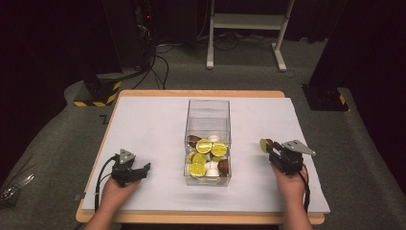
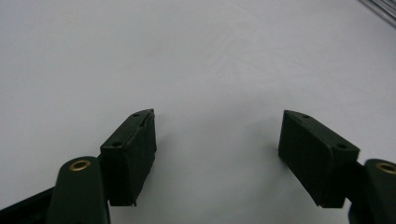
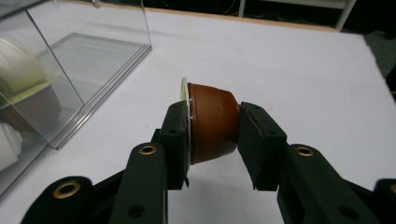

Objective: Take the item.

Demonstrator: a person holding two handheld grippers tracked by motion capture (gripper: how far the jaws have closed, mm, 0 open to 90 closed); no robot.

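Note:
A clear plastic box (image 1: 208,117) stands mid-table, its near half holding several small capsules (image 1: 205,158), some brown, some white, some showing yellow-green foil lids. My right gripper (image 1: 269,146) is to the right of the box and is shut on a brown capsule (image 3: 210,122) with a yellow lid, held sideways between its pads above the white sheet. The box's wall (image 3: 70,79) lies to the left in the right gripper view. My left gripper (image 1: 143,168) rests low at the front left, open, with nothing between its fingers (image 2: 133,149), only bare white sheet.
A white sheet (image 1: 153,124) covers the wooden table (image 1: 191,218). The far half of the box holds nothing. Behind the table are a white frame stand (image 1: 246,28), cables on the carpet and black-and-yellow striped bases (image 1: 98,93).

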